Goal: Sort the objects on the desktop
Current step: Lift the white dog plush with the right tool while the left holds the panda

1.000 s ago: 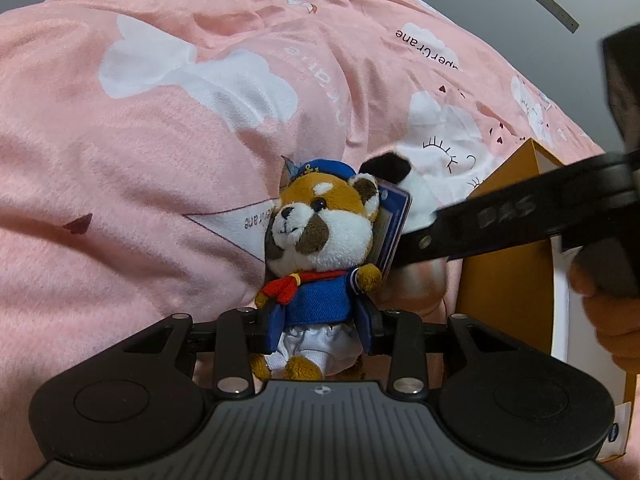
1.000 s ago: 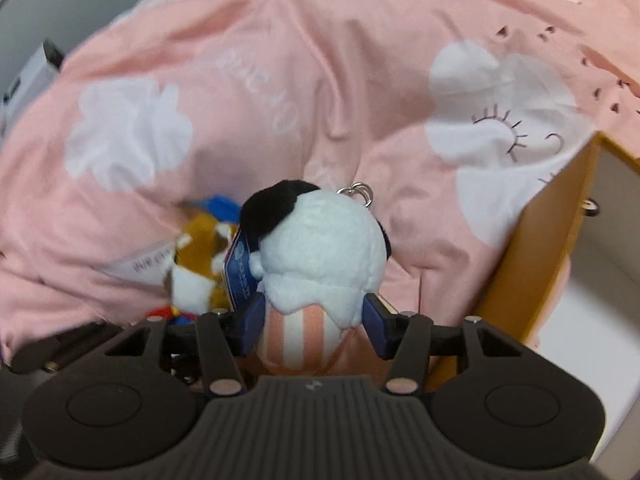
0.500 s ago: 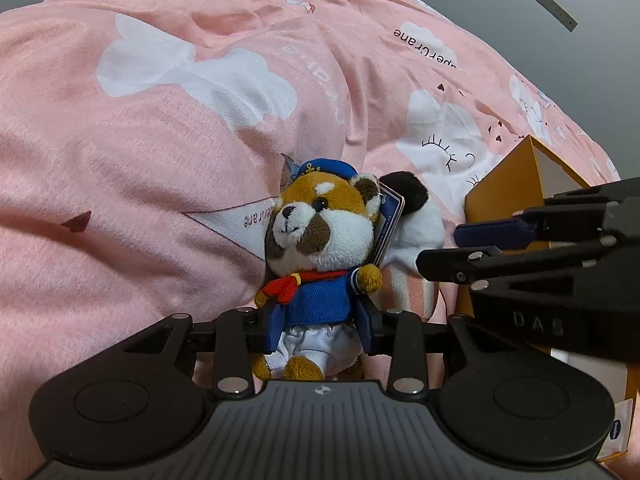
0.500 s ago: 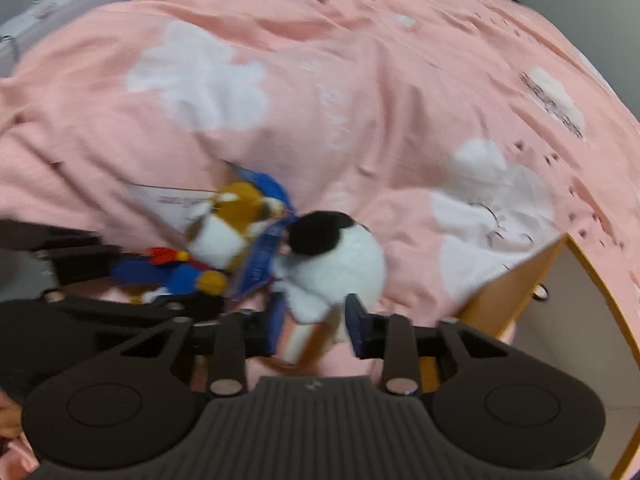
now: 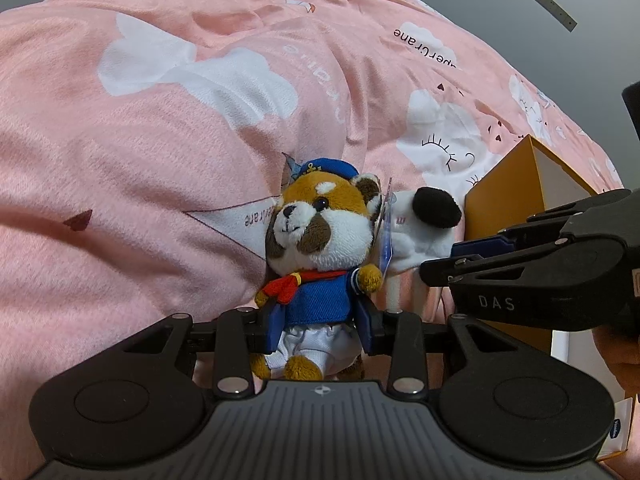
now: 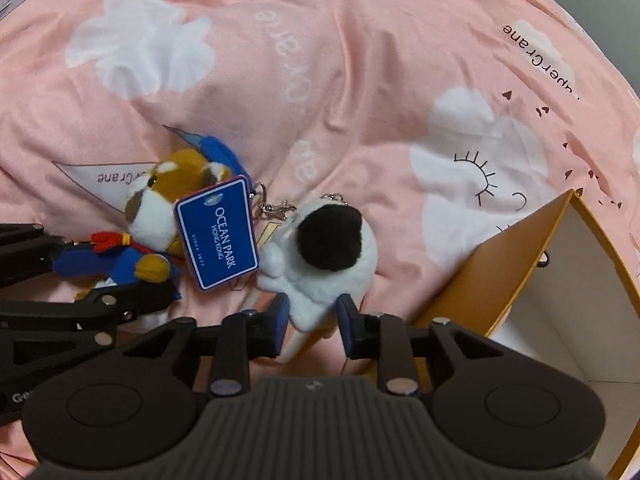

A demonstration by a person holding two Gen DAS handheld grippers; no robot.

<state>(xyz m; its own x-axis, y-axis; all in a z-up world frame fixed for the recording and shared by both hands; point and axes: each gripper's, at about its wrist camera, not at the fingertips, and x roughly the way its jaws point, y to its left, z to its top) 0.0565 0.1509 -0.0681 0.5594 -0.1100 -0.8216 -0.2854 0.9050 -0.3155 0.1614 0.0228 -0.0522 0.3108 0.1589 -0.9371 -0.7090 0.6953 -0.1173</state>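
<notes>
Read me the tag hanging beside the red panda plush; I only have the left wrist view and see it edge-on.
Observer: The blue tag reads OCEAN PARK HONG KONG.
Operator: Report what lies next to it.
Observer: A metal key ring and clasp lie between the red panda plush and the white plush.
Operator: Confirm the other grip.
Observer: The right hand-held gripper has the white plush's lower body between its pads; its jaws are opening.
</notes>
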